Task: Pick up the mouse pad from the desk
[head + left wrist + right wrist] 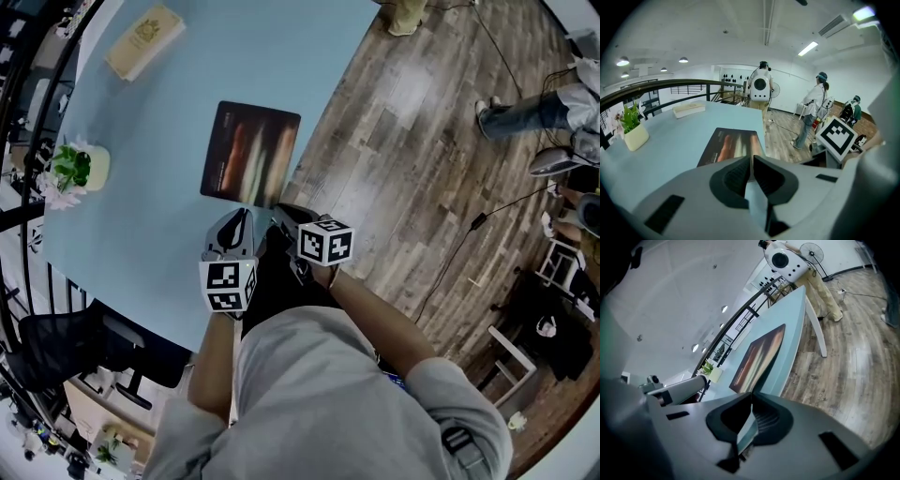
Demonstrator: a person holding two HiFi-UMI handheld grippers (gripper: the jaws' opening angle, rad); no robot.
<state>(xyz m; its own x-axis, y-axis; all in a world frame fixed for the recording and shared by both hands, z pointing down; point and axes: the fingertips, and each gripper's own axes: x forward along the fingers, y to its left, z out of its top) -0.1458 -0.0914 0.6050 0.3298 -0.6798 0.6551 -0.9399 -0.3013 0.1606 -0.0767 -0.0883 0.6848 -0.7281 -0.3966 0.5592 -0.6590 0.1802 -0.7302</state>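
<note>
The dark mouse pad [250, 153] with orange streaks lies flat on the pale blue desk [150, 234], near its right edge. It also shows in the left gripper view [733, 145] and in the right gripper view [759, 355]. Both grippers hover side by side at the desk's near edge, just short of the pad's near side. My left gripper [244, 216] [751, 157] has its fingertips closed together with nothing between them. My right gripper [278, 210] [751, 393] is rolled to one side, jaws also shut and empty, over the desk's corner.
A cream book [143, 39] [689, 109] lies at the desk's far end. A potted plant [80, 169] [633, 129] stands at the left edge by a dark railing [670, 89]. Several people [818, 108] stand on the wooden floor [422, 169]. An office chair [84, 347] sits near left.
</note>
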